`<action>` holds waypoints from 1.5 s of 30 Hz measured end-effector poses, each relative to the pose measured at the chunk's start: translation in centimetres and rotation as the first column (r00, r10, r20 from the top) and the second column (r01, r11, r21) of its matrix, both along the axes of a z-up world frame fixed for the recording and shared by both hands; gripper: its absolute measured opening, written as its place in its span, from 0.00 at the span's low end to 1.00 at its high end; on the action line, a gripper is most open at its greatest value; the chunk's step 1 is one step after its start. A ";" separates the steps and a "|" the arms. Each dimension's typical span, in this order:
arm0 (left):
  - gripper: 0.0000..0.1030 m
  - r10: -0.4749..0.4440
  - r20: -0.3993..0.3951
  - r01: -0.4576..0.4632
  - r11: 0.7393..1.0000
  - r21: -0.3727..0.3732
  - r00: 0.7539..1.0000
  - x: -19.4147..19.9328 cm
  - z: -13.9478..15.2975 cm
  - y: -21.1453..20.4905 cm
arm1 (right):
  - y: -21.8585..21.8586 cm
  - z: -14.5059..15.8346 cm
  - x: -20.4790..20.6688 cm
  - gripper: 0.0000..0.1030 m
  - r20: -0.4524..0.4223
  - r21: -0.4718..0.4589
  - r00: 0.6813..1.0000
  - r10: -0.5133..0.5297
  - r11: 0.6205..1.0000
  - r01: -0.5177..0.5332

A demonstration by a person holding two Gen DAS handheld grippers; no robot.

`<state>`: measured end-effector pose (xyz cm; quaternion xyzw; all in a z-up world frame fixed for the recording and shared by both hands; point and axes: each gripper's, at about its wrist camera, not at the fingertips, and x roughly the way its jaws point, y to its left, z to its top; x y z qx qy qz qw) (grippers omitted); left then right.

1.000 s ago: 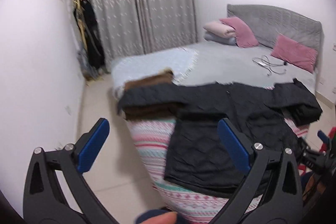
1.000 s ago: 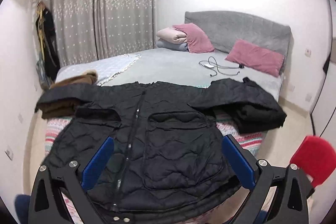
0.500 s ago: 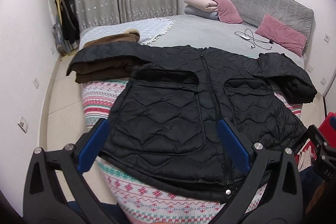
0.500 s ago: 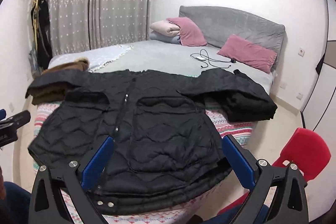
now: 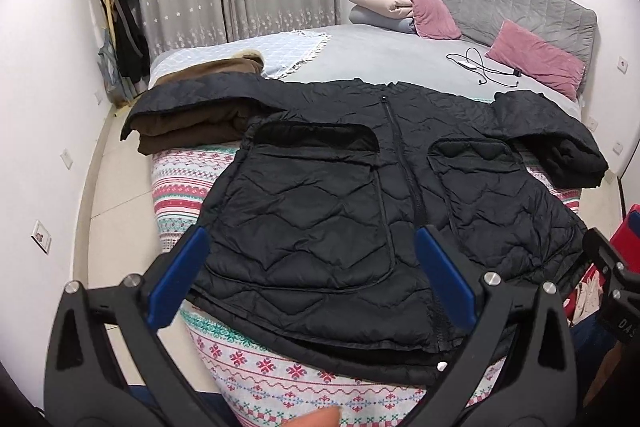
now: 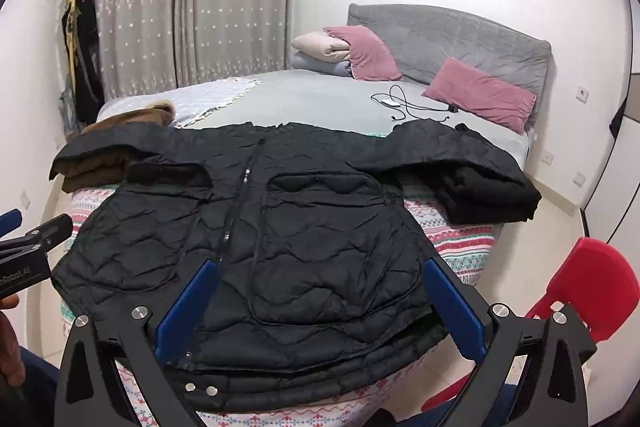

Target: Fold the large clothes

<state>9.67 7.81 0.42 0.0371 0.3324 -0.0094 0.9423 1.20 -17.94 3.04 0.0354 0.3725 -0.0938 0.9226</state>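
Observation:
A black quilted jacket lies front-up and zipped on the patterned blanket at the foot of the bed, sleeves spread to both sides. Its left sleeve rests on a folded brown garment; its right sleeve drapes over a folded black garment. My left gripper hovers open above the hem's left half, holding nothing. My right gripper hovers open above the hem's right half, also holding nothing. The left gripper's tip shows at the left edge of the right wrist view.
Further up the grey bed lie pink pillows, a folded duvet and a charger cable. A red chair stands at the right of the bed's foot. Clothes hang in the far left corner. Tiled floor runs along the left.
Both grippers have swung toward the jacket and come closer to its hem; the left view turned from the floor side to face the jacket squarely. Both stay open.

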 end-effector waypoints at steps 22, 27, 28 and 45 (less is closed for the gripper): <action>1.00 -0.016 -0.028 0.016 1.000 -0.013 0.999 -0.7 -0.2 -0.1 | -0.5 -1.6 0.5 1.00 -0.015 0.038 1.000 -0.020 0.999 0.020; 1.00 -0.015 -0.047 0.014 1.000 -0.024 0.999 0.0 -1.6 0.4 | -0.4 -2.0 0.2 1.00 -0.017 0.030 1.000 -0.021 0.999 0.022; 1.00 -0.010 -0.047 0.009 1.000 -0.024 0.999 0.2 -1.9 0.5 | -0.4 -2.3 0.3 1.00 -0.019 0.026 1.000 -0.023 0.999 0.023; 1.00 0.144 -0.064 -0.147 0.988 -0.042 0.987 2.6 -4.0 7.8 | -5.7 -6.0 1.4 1.00 -0.073 0.071 0.992 -0.107 0.991 0.112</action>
